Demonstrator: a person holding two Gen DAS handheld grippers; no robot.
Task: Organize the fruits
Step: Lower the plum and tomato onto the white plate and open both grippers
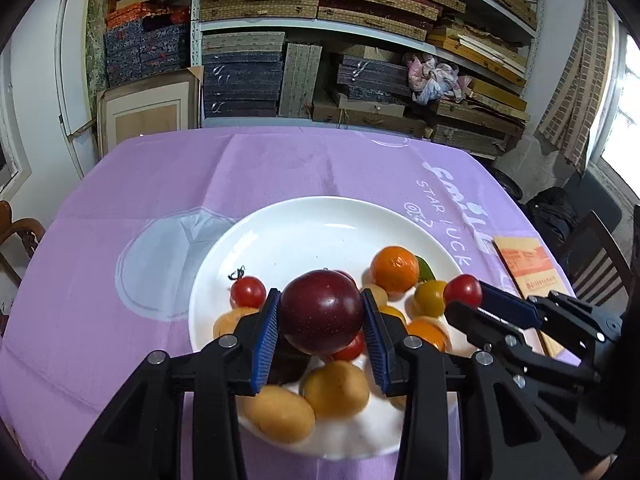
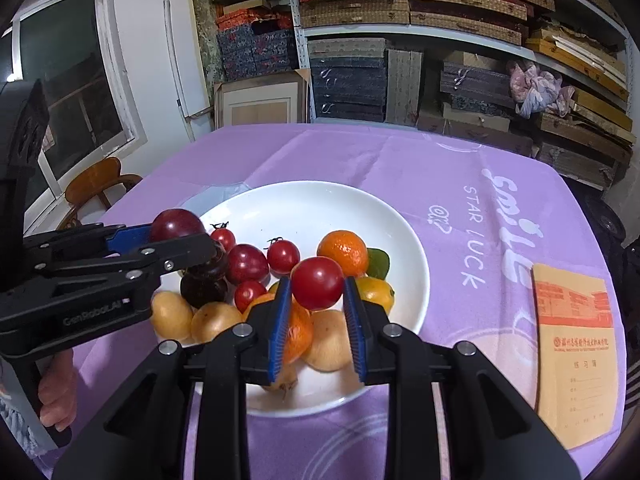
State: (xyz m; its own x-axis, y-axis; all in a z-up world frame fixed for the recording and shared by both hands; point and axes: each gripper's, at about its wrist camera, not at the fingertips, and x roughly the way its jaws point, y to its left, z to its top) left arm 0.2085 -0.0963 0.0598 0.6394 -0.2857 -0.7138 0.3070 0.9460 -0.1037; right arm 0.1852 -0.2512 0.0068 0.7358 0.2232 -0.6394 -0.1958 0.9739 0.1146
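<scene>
A white plate (image 1: 320,216) on the purple tablecloth holds mixed fruit: an orange tangerine (image 1: 394,267), cherry tomatoes (image 1: 248,291), yellow loquats (image 1: 335,389) and dark plums. My left gripper (image 1: 320,312) is shut on a dark red plum (image 1: 320,312) and holds it above the plate; it also shows in the right wrist view (image 2: 176,225). My right gripper (image 2: 317,284) is shut on a red cherry tomato (image 2: 317,283) above the plate's (image 2: 320,200) near right part; the left wrist view shows that tomato (image 1: 463,291) too.
A tan exercise book (image 2: 576,356) lies on the cloth right of the plate. Wooden chairs (image 2: 96,184) stand at the table's left and right sides. Shelves stacked with boxes (image 1: 360,40) fill the wall behind the table.
</scene>
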